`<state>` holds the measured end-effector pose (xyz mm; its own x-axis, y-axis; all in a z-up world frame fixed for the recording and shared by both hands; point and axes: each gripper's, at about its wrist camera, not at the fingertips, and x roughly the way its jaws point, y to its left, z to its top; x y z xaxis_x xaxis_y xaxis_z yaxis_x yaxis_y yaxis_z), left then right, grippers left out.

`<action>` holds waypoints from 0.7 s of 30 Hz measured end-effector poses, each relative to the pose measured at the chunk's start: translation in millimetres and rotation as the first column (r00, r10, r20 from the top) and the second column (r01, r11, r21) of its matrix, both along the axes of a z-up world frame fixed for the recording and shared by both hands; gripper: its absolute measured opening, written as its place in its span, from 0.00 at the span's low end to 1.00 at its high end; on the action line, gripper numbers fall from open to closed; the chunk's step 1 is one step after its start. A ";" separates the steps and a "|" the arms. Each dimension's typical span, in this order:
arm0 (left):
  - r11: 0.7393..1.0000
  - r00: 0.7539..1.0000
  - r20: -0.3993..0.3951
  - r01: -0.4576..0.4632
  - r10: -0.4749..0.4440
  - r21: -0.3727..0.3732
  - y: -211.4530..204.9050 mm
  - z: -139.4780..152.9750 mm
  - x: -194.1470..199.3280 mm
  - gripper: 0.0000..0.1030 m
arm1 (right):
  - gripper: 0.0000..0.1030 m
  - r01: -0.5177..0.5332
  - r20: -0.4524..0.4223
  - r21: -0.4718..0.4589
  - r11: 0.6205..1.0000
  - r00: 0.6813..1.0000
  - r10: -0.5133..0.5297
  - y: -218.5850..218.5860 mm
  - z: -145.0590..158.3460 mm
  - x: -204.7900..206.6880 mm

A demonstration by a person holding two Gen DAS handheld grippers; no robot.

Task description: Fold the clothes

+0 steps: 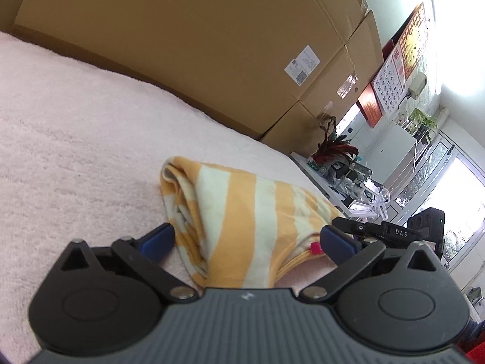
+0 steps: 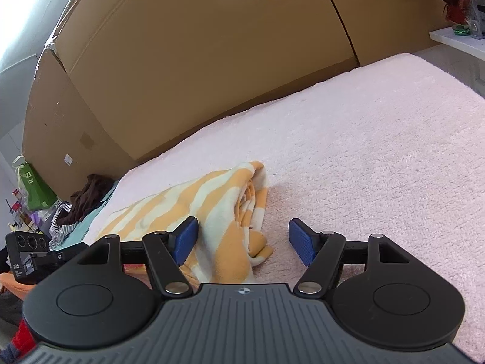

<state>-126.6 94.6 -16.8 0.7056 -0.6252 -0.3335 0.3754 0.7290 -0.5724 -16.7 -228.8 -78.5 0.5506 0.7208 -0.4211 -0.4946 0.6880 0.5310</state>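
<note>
1. Left gripper (image 1: 247, 238): the blue-padded fingers (image 1: 157, 241) are spread wide, one on each side of the folded yellow-and-white striped garment (image 1: 242, 212); neither pad presses the cloth.
2. Right gripper (image 2: 244, 239): the fingers (image 2: 300, 239) likewise stand apart. The left pad lies against or just beside the garment (image 2: 212, 209); the right pad is over bare blanket, apart from the cloth.
3. Striped garment: lies bundled in loose folds on the pink fleece blanket (image 1: 75, 139), near the blanket's front part and between both grippers. A small red tag (image 1: 315, 247) shows at its yellow-trimmed edge, just beside the left gripper's right pad.
4. Second device: in the left wrist view the other gripper's black body bears the white letters "DAS" (image 1: 400, 233); the same lettering appears on the black camera block (image 2: 22, 253) in the right wrist view.
5. Cardboard boxes (image 1: 197, 39): large, stacked behind the blanket. A white shipping label (image 1: 302, 64) with QR codes is stuck to one; its text is too small to read.
6. Wall calendar (image 1: 394, 75): red-and-white, with date numerals visible but blurred.
7. Green paper bag (image 2: 35, 188): left of the blanket in the right wrist view, bearing partial white lettering that cannot be read with certainty.
8. Dark brown cloth (image 2: 88, 197): heaped beyond the blanket's left edge.
</note>
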 end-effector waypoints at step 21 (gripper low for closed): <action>0.999 0.999 -0.014 -0.049 0.049 0.019 -11.1 -0.8 -0.2 0.99 | 0.73 -0.052 -0.066 0.116 0.992 0.996 0.059 -0.5 -6.9 11.3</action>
<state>-126.8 83.5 -17.6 0.7301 -0.5839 -0.3550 0.3309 0.7567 -0.5639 -5.4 -229.3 -85.4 0.4810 0.7948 -0.3701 -0.4899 0.5937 0.6383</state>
